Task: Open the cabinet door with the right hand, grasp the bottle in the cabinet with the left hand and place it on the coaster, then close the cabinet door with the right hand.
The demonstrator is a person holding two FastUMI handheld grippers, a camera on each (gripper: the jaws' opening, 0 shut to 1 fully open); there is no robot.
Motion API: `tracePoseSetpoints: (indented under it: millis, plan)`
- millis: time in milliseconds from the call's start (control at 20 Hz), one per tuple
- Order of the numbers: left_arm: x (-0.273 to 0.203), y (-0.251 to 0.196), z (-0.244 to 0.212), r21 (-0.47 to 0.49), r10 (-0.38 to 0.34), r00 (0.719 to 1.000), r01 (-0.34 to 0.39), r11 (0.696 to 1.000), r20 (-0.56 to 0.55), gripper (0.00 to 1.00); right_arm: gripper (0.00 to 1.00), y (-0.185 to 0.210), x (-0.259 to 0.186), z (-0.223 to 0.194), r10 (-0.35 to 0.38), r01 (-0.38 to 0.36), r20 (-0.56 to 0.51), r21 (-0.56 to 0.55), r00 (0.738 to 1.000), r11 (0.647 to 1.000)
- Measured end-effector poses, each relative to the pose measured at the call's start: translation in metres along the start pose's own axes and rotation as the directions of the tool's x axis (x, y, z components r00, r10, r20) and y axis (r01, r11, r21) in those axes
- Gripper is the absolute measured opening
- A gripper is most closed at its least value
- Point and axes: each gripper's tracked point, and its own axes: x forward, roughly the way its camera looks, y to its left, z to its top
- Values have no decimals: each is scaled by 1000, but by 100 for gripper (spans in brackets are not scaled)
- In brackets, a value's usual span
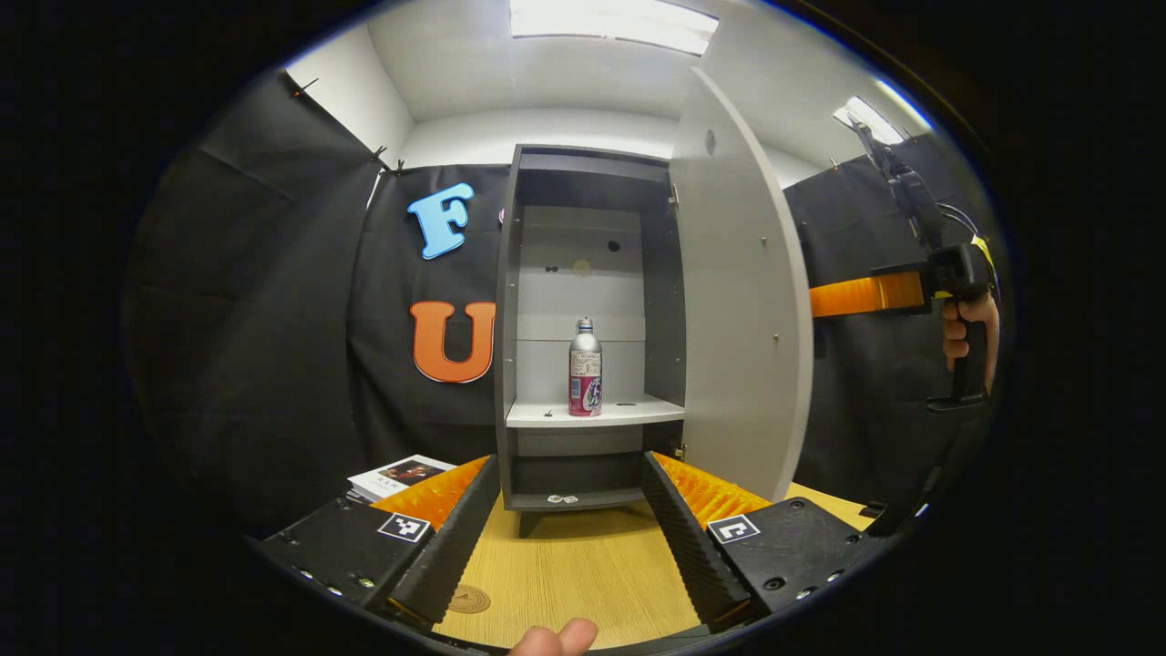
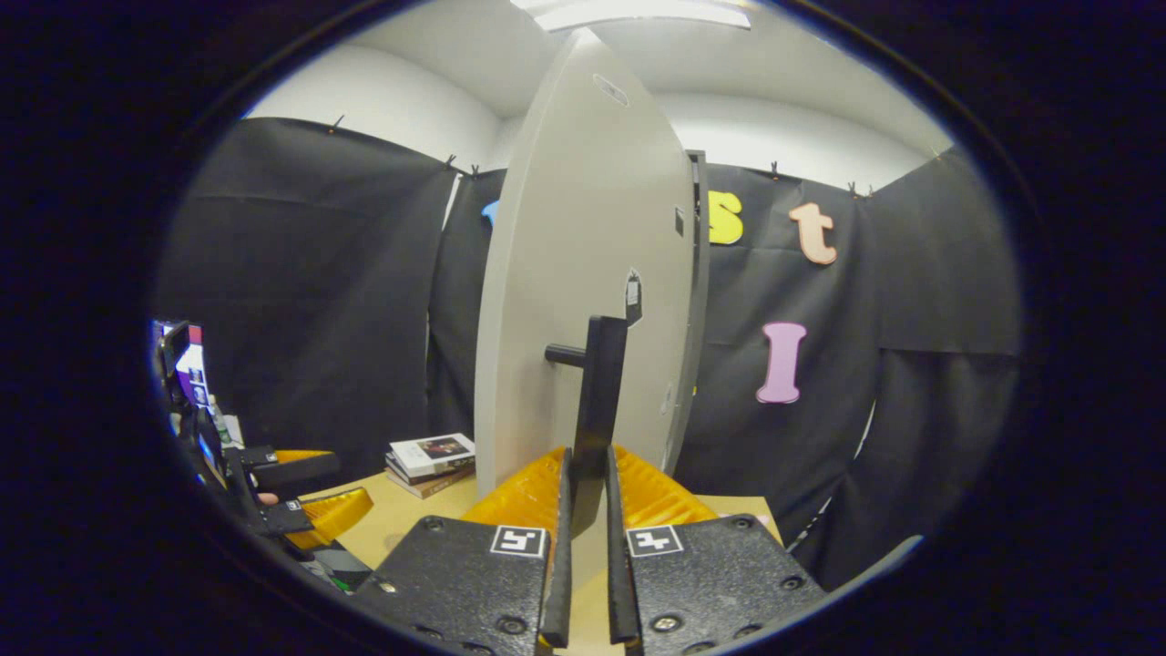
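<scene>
Fingers (image 2: 557, 538) clamp upright door handle (image 2: 597, 401); bottle (image 1: 585, 367) stands upright.

One bottle (image 1: 585, 367) stands in one cabinet (image 1: 583, 328), whose single door (image 1: 742, 301) carries one black handle (image 2: 597, 401). One round coaster (image 1: 469, 599) lies on the bench (image 1: 565, 574), and one small stack of books (image 2: 430, 463) beside it. Two tongs appear, one left (image 1: 569, 538) and one right (image 2: 586, 556).
</scene>
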Motion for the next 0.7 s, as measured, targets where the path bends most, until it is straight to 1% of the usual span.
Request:
tracePoseSetpoints:
  millis: [100, 250, 450, 500, 600, 650, 700]
  plan:
    - [3, -4, -1, 0, -11, 1000, 11, 1000, -2, 95, 17, -14, -4, -2, -30, 30, -1, 24, 1000, 999]
    - [7, -12, -1, 8, -33, 999, 33, 999, -1, 95, 8, -31, -9, -3, -51, 51, 2, 111, 999, 993]
    - [11, -22, 0, 30, -55, 998, 55, 998, 6, 95, 4, -65, -13, -6, -144, 141, 15, 121, 989, 983]
    - [12, -24, -1, 33, -62, 998, 62, 998, 6, 95, 4, -70, -15, -8, -149, 146, 18, 130, 989, 981]
    - [12, -27, -2, 34, -71, 997, 71, 997, 5, 95, 4, -64, -14, -7, -101, 94, 28, 173, 995, 980]
    - [14, -27, -3, 33, -73, 997, 73, 997, 4, 95, 4, -63, -13, -6, -88, 80, 36, 181, 996, 980]
    - [15, -28, -4, 32, -73, 997, 73, 997, 2, 95, 4, -66, -11, -5, -89, 80, 37, 186, 995, 979]
